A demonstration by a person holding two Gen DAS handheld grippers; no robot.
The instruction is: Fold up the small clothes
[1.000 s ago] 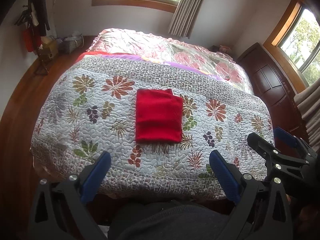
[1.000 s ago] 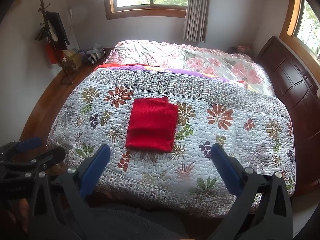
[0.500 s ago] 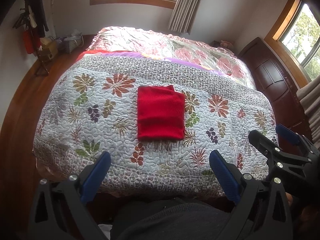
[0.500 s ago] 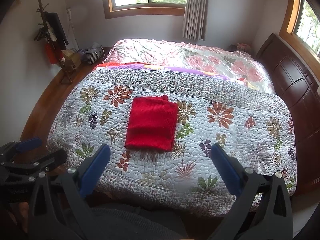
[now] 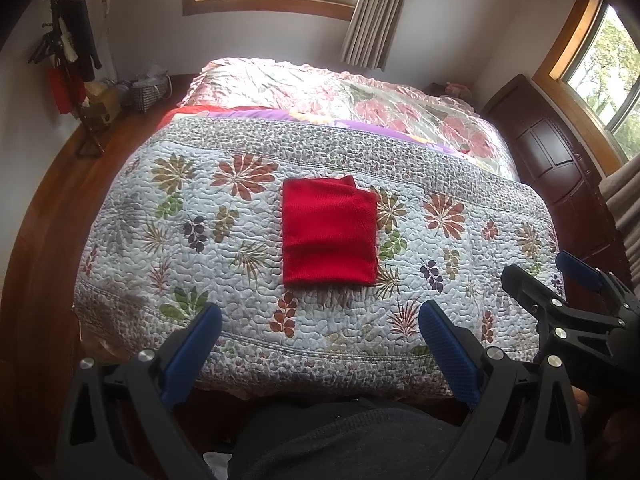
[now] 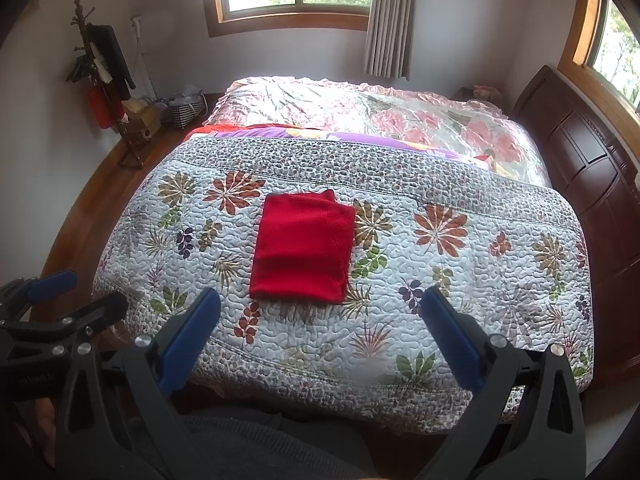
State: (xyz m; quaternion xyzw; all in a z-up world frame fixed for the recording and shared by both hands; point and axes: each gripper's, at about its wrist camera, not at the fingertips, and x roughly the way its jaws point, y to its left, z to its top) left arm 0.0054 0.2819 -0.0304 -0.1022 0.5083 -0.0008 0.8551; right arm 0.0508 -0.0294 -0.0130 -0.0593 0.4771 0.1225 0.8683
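Floral quilt (image 5: 192, 240): red garment (image 5: 329, 233) folded, neat rectangle.

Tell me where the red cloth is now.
The folded red cloth lies flat on the flowered quilt, near the middle of both views, beyond both open claws, touching neither.

Floral quilt (image 5: 224, 248), coat rack (image 6: 102, 80), curtain (image 6: 390, 16)

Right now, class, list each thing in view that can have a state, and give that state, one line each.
red garment: folded into a rectangle, flat on the quilt.
floral quilt: spread over the bed.
left gripper: fingers open, empty.
right gripper: fingers open, empty.
curtain: drawn aside.
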